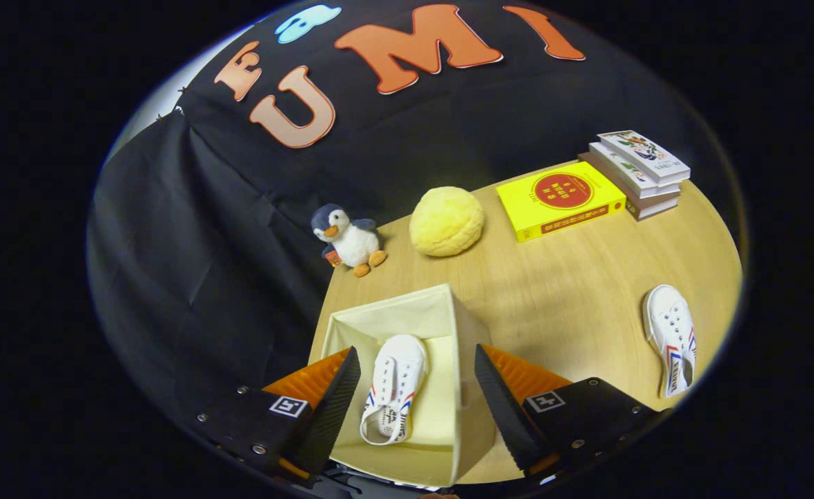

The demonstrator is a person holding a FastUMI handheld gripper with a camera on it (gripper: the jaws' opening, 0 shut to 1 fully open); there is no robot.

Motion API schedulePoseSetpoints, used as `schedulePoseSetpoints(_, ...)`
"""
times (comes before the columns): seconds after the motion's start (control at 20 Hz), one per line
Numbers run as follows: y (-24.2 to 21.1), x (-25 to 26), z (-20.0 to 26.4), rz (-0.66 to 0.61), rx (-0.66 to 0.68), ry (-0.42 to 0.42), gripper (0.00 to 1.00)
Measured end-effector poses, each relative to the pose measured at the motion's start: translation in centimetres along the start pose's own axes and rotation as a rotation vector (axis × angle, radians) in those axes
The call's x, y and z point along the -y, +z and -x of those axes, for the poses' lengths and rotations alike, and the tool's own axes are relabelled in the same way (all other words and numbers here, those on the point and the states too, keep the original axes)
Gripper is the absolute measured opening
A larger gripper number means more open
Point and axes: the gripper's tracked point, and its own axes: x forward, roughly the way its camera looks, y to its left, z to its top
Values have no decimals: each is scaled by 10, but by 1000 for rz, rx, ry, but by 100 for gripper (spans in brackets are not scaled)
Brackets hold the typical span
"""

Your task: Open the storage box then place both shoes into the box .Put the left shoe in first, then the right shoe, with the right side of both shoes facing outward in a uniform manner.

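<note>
Box (441, 312) is open w/ one shoe (393, 388) lying inside, below the gripper (417, 395), whose fingers are spread wide & empty. Other shoe (671, 338) lies on table (573, 291), well apart. Next: grab it, same facing.

The claw (417, 395) hangs over the open storage box (441, 312), its two fingers spread wide with nothing pressed between them. Seen between the fingers, one white shoe (394, 388) lies inside the box, heel toward the claw and toe pointing to 12 o'clock. The box sits at the near edge of the wooden table (573, 298). The other white shoe (671, 338) lies on the table at 3 o'clock of the box, well apart from it. Beyond the box, at 11 o'clock, stands a plush penguin (348, 239); a yellow round cushion (446, 221) rests just beside it. At 1 o'clock lies a yellow book (559, 199), touching a stack of books (639, 172).
</note>
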Motion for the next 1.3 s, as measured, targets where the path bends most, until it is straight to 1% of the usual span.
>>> schedulePoseSetpoints(0.3,10,108,25,-6,0,-120,99)
schedulePoseSetpoints(0.5,7,178,36,-9,-29,-193,98)
schedulePoseSetpoints(0.75,1,254,52,-18,-61,-258,98)
schedulePoseSetpoints(1.05,-16,327,58,-31,-117,-321,99)
schedulePoseSetpoints(1.3,-44,365,55,-21,-212,-346,99)
